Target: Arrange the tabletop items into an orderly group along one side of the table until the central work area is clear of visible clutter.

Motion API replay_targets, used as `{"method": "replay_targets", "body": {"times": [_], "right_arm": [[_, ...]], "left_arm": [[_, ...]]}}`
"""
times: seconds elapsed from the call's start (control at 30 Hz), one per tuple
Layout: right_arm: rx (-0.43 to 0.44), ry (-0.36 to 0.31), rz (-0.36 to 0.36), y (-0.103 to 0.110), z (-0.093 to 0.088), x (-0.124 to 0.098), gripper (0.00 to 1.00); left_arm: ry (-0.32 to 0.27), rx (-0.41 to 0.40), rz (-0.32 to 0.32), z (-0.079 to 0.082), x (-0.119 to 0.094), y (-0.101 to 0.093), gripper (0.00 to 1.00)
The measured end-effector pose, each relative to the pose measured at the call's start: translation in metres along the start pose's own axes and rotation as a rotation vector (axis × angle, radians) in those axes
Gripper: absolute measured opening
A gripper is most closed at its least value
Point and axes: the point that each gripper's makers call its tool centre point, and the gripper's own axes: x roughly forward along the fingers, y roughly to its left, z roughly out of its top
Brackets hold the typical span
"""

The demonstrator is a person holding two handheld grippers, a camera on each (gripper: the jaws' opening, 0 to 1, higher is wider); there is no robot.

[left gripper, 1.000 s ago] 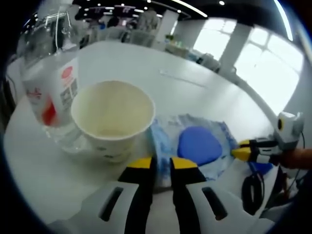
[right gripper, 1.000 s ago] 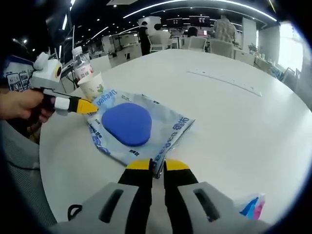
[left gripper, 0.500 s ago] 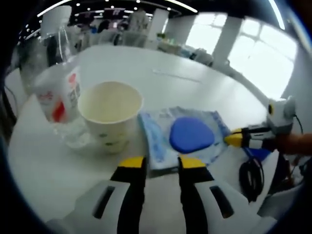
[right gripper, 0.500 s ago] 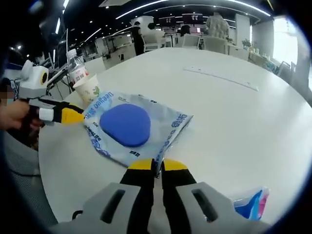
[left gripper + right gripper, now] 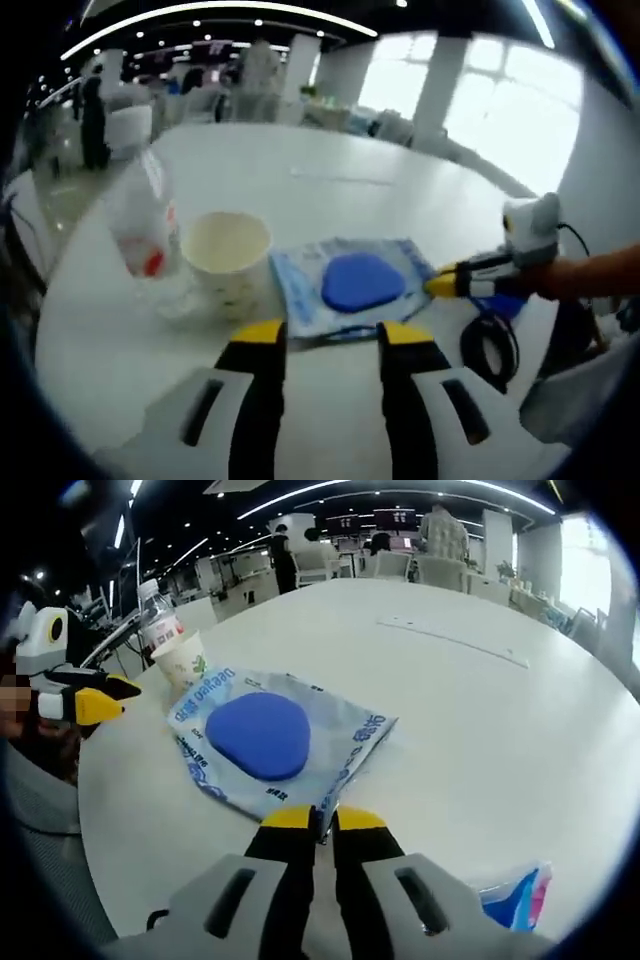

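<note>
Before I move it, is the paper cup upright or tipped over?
Upright: the paper cup stands on the table with its open mouth facing up, beside the plastic bottle.

**Legible print: one partial brand on the packet**

The flat packet (image 5: pixel 285 745) with the blue pad inside carries blue lettering along two of its edges — near the paper cup (image 5: pixel 186 660) it reads roughly "Deeyeo", and the same word seems to repeat, turned another way, on the edge towards the middle of the table. Smaller blue print along the near edge is too fine to read.

The bottle (image 5: pixel 162 620) has a red-and-white label, but its words are too small to make out; in the left gripper view it is blurred. The cup shows a green mark — no readable text.
</note>
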Motion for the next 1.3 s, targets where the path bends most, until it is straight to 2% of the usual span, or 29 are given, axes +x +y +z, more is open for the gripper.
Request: {"method": "replay_targets", "body": {"times": [0.13,0.33,0.7,0.9,1.13,1.3], "right_arm": [[-0.053,-0.004,-0.009,0.000,0.001,-0.002,0.11],[-0.055,-0.010,-0.020,-0.003,0.000,-0.007,0.22],[-0.036,-0.056,-0.033,-0.003,0.012,-0.024,0.38],[-0.044,-0.083,-0.031,-0.001,0.017,-0.036,0.46],[-0.033,-0.115,-0.041,-0.002,0.021,-0.056,0.56],[-0.026,-0.133,-0.057,-0.006,0.021,-0.069,0.63]], "left_arm": [[-0.064,0.032,0.006,0.020,-0.019,-0.002,0.40],[-0.128,0.046,0.005,0.039,-0.041,-0.002,0.47],[-0.207,0.060,0.032,0.058,-0.076,0.005,0.55],[-0.215,0.058,0.026,0.057,-0.092,0.008,0.61],[-0.165,0.090,0.010,0.041,-0.114,0.010,0.69],[-0.149,0.087,-0.005,0.030,-0.129,0.011,0.71]]}}
